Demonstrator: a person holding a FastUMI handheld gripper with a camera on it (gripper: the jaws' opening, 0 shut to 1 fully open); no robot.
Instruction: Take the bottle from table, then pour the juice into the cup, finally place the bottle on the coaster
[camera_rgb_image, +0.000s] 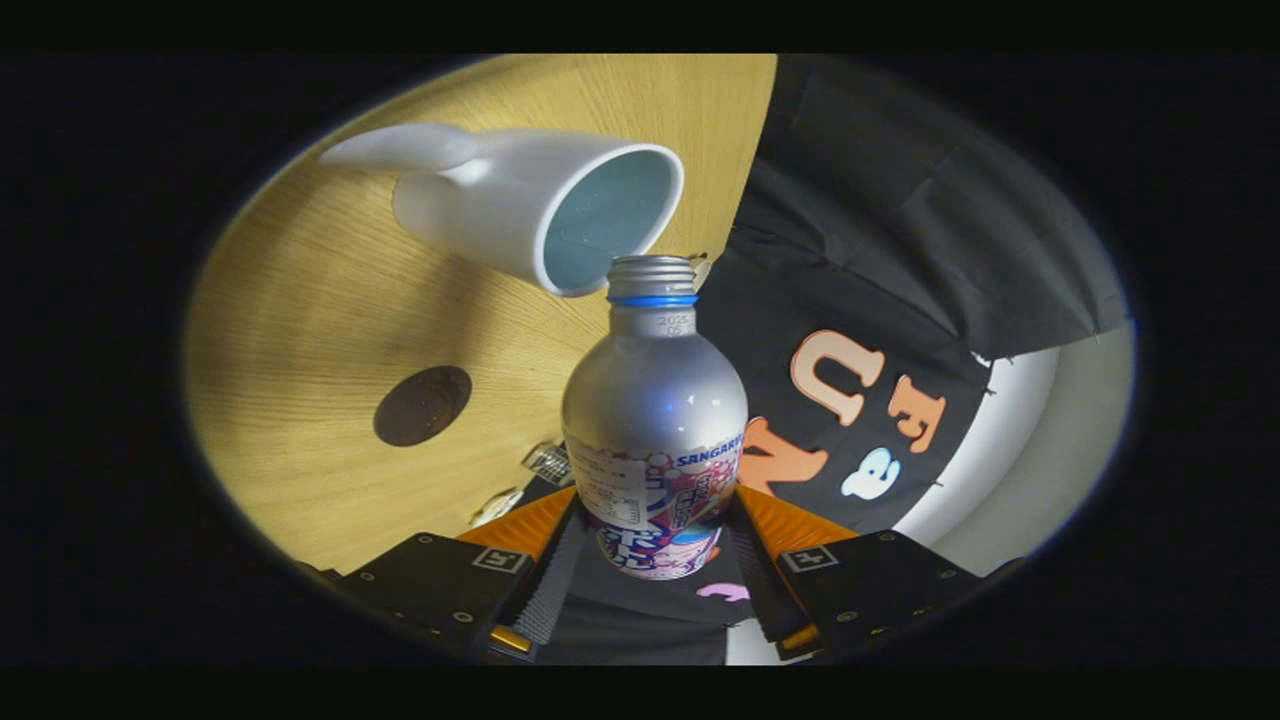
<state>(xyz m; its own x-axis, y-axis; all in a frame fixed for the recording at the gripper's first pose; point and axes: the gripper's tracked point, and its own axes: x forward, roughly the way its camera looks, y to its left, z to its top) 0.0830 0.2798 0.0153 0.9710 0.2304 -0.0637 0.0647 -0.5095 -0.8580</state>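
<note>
The bottle (655, 420) sits between the two fingers of the gripper (652, 545), both pressing on its labelled lower body, so the tongs are clenched on it. Its open threaded mouth touches or overlaps the rim of the white cup (540, 205), just beyond the bottle. The dark round coaster (422, 405) lies beside the bottle on the wooden table (300, 330), apart from the cup. The bottle is silver metal, with a blue neck ring.
</note>
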